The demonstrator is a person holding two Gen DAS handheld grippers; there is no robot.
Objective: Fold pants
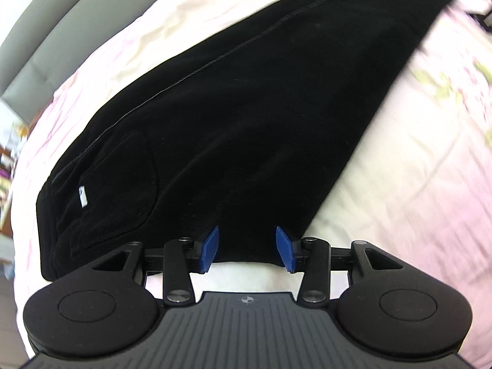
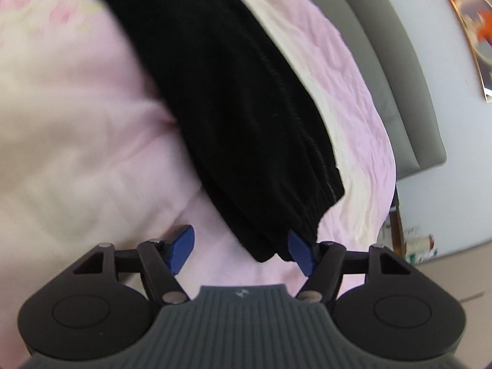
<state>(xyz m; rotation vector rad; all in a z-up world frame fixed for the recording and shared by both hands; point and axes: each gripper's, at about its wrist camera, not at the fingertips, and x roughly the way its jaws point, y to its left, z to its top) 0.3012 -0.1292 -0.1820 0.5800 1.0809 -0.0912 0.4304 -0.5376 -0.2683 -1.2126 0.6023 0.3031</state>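
Black pants (image 1: 246,117) lie flat on a pink and cream bed sheet (image 1: 399,190), legs stacked one on the other. The waist end with a back pocket and a small white label (image 1: 82,197) fills the left wrist view. My left gripper (image 1: 247,249) stands open at the near edge of the seat, black cloth between its blue pads (image 1: 210,249) without being pinched. In the right wrist view the leg (image 2: 240,98) runs down to the ribbed cuffs (image 2: 295,224). My right gripper (image 2: 243,252) is open, the cuff end lying by its right pad (image 2: 303,255).
A grey padded bed frame (image 1: 46,30) borders the sheet's far side, seen also as grey frame (image 2: 399,77) in the right wrist view. A pale wall with a picture (image 2: 473,30) stands beyond it. Cluttered items (image 1: 9,166) sit off the bed's left edge.
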